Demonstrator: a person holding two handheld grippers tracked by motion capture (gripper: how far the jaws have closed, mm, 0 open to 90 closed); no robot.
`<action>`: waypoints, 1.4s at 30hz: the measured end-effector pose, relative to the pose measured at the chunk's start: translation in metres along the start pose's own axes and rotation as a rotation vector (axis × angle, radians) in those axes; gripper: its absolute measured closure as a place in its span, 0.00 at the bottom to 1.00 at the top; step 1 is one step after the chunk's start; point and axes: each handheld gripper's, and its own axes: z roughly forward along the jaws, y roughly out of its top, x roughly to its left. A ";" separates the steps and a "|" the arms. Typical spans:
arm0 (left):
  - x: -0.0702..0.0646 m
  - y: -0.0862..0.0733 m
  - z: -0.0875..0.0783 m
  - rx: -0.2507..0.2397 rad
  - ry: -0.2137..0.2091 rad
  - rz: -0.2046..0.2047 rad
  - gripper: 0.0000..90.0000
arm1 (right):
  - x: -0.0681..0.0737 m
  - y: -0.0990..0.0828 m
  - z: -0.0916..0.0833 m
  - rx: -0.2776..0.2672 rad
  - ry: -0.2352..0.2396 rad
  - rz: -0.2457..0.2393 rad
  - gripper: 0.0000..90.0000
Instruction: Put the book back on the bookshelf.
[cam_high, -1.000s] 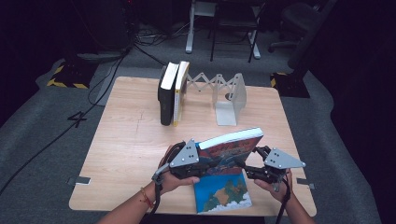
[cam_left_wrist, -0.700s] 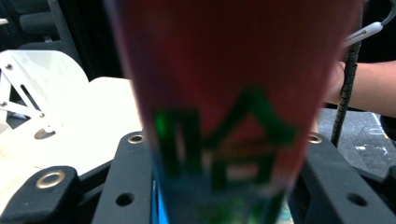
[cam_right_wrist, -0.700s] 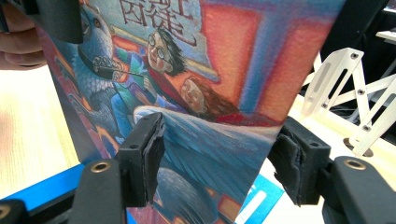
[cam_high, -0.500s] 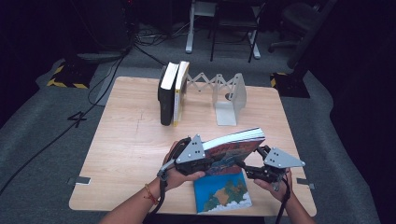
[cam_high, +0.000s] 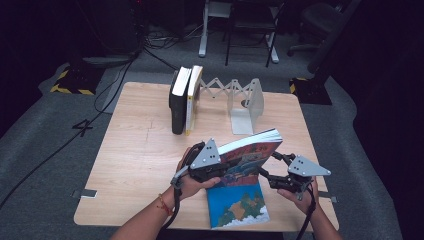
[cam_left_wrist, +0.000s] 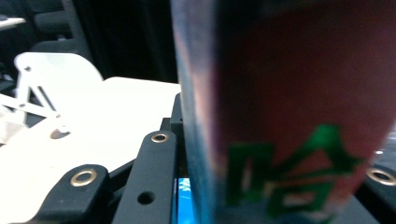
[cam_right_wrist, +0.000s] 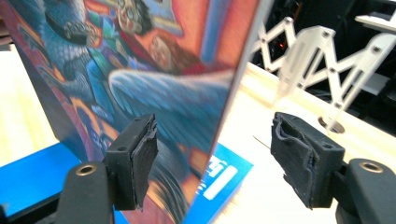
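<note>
A thick book with a colourful picture cover (cam_high: 252, 152) is held tilted above the table's front edge, page edges facing up and away. My left gripper (cam_high: 220, 172) is shut on its spine end (cam_left_wrist: 280, 116); its jaws have just been closing on it. My right gripper (cam_high: 267, 170) is open at the book's other end, and its jaws have just been opening. In the right gripper view the cover (cam_right_wrist: 140, 70) stands between the pads: the left pad (cam_right_wrist: 140, 158) is close to it, the right pad (cam_right_wrist: 299, 158) well apart. A blue book (cam_high: 237, 205) lies flat beneath.
Two books (cam_high: 182, 100) stand upright at the back of the wooden table (cam_high: 140, 150), against a white expanding book rack (cam_high: 245, 100) whose end plate stands to their right. The rack (cam_right_wrist: 317, 51) rises beyond the held book. Dark floor and cables surround the table.
The left gripper has tightened on the book's spine end and lifted it slightly. The right gripper's jaws have spread away from the book. Both hands stayed in place.
</note>
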 end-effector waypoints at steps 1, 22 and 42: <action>0.003 0.002 0.002 -0.003 0.011 0.000 0.82 | -0.003 -0.001 0.000 0.006 -0.006 0.010 0.36; 0.094 0.033 0.023 0.048 0.294 0.010 0.82 | -0.007 -0.009 0.003 0.072 -0.025 0.025 0.36; 0.157 -0.007 0.050 0.077 0.483 -0.147 0.82 | -0.003 -0.014 0.004 0.114 -0.025 -0.022 0.36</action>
